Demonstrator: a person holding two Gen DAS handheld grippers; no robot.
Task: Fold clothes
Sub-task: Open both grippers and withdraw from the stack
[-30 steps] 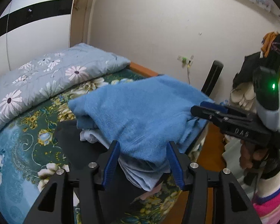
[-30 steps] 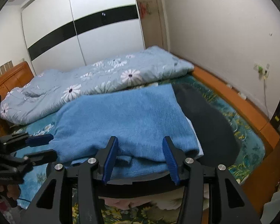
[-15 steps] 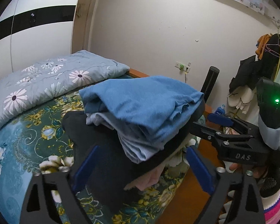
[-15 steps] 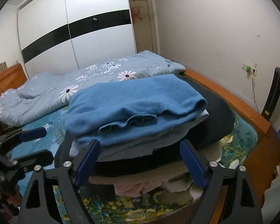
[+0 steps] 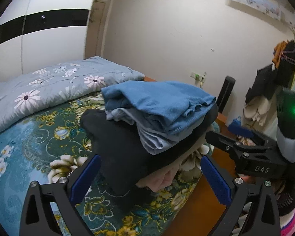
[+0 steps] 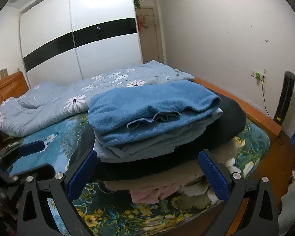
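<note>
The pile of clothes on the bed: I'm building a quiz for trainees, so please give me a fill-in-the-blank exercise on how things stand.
1. The top garment of the pile is ____ in colour.
2. The quilt behind the pile is printed with white ____.
3. Directly under the two blue folded pieces lies a ____ garment.
4. The right gripper and the left gripper both stand ____, holding nothing.

Missing words: blue; flowers; black; open

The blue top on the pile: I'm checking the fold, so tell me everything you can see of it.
The blue top looks like soft, fleecy knit, folded into a thick flat bundle with a wavy hem along its near edge. It lies topmost on the stack, resting on a paler blue garment above a black one. Nothing grips it.
</note>
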